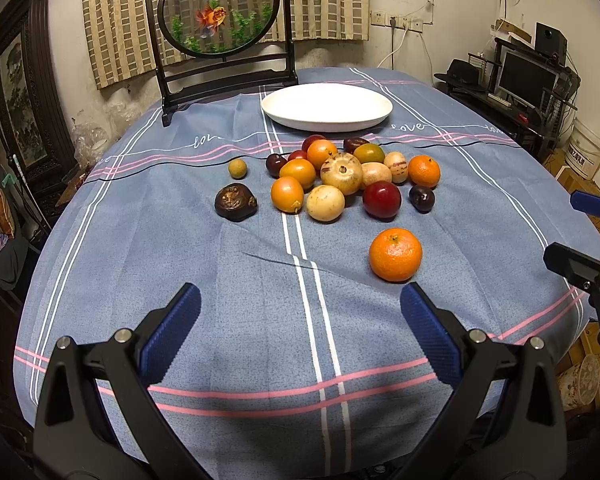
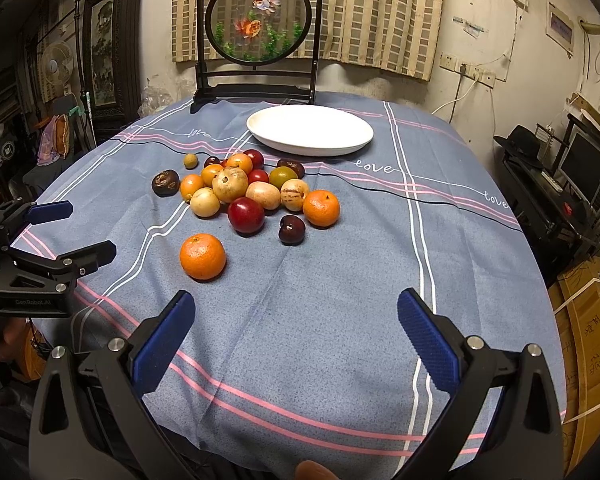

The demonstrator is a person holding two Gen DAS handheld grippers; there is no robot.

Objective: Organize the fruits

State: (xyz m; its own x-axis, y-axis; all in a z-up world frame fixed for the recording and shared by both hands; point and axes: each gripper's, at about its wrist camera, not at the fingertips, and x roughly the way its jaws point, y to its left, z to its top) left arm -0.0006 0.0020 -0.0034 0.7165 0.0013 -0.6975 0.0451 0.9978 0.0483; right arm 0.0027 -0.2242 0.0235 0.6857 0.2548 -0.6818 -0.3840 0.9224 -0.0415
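We log one white plate [image 1: 326,107], holding nothing, at the far side of the surface [image 1: 228,288]. Fruit pile [image 1: 342,174]: orange, red, tan, dark pieces, before the plate. One orange [image 1: 395,255] apart, nearer. Left hand-held gripper [image 1: 300,304] and right hand-held gripper [image 2: 296,310]: wide, holding nothing.

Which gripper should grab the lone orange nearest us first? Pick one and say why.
Either could, but left looks slightly better placed. Both the left gripper and the right gripper are open and empty. The lone orange sits just beyond the left gripper's right fingertip; from the right gripper it lies further off to the left.
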